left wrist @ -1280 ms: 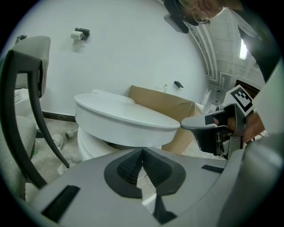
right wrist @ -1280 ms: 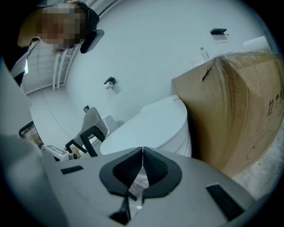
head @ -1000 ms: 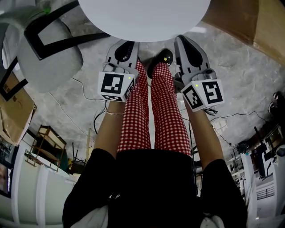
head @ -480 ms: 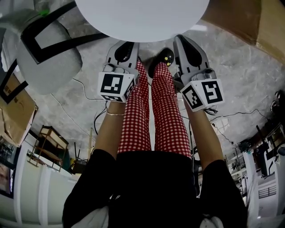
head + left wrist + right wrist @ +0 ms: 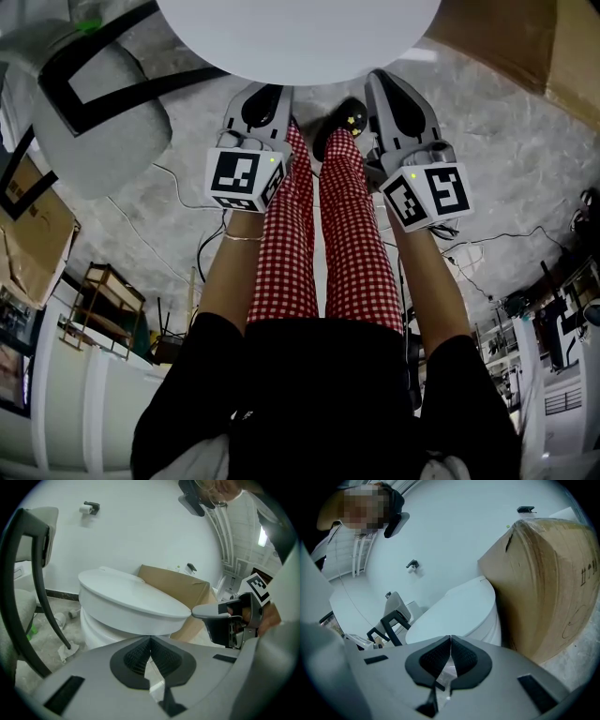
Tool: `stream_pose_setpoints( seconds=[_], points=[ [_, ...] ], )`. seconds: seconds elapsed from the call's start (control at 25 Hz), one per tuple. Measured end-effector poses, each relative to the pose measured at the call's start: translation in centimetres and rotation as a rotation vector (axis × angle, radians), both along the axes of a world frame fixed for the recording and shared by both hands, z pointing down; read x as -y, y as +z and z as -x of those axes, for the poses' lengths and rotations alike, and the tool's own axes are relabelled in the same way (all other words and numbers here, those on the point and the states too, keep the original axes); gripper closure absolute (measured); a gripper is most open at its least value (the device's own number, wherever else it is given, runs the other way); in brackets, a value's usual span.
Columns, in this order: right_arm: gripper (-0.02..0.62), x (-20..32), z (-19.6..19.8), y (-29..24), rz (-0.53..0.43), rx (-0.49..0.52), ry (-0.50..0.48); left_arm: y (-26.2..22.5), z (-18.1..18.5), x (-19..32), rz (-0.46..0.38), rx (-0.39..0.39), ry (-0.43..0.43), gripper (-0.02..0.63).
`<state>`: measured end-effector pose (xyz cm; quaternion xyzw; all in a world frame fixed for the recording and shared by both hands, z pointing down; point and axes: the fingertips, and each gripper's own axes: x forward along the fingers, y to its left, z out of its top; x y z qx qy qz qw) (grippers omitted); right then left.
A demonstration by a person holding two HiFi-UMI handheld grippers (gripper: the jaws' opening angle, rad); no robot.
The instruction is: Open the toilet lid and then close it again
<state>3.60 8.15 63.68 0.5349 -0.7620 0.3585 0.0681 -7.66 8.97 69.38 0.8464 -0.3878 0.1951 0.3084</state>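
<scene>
White and glossy, the closed oval plastic toilet lid (image 5: 300, 37) is seen lying flat on the white ceramic bowl (image 5: 98, 630), just ahead of both tongs. The left tongs (image 5: 263, 91) and the right tongs (image 5: 382, 79) are held side by side, pointed at the near edge of the lid; whether that edge is touched cannot be told. In the left gripper view the ribbed black pads (image 5: 138, 656) are pressed together at their tips, with nothing held between them. In the right gripper view the pads (image 5: 461, 657) are likewise closed on nothing. A large brown cardboard box (image 5: 548, 583) is stood against the toilet, to the right of the right tongs. A grey moulded chair with a black armrest (image 5: 94, 103) is placed to the left of the left tongs. Red-and-white checked trouser legs (image 5: 347, 234) are seen between the two tongs, above a rough grey concrete floor (image 5: 487, 159).
</scene>
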Motion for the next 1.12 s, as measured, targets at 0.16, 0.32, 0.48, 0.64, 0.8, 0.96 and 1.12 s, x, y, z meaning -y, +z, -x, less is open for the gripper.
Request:
stream_pose_setpoints(
  seconds=[0.16,0.32,0.48,0.64,0.8,0.96,1.12],
  points=[
    [0.572,0.0,0.0,0.4,0.010,0.000,0.004,0.4,0.0,0.0,0.011,0.002,-0.002,0.603],
    [0.572,-0.1,0.0,0.8,0.019,-0.006,-0.002,0.8,0.0,0.0,0.021,0.006,-0.002,0.603],
    [0.572,-0.1,0.0,1.2,0.029,-0.009,-0.008,1.2,0.0,0.0,0.030,0.011,-0.001,0.603],
    [0.572,-0.2,0.0,1.5,0.035,-0.009,-0.007,1.5,0.0,-0.1,0.038,0.015,0.000,0.603],
    [0.572,-0.2,0.1,1.8,0.041,-0.012,-0.014,1.9,0.1,-0.1,0.044,0.019,-0.003,0.603],
    [0.572,-0.2,0.0,2.1,0.046,-0.013,-0.013,2.1,0.0,-0.1,0.049,0.020,-0.005,0.603],
    [0.572,-0.1,0.0,2.3,0.052,-0.014,-0.015,2.4,0.0,0.0,0.051,0.021,-0.002,0.603]
  ],
)
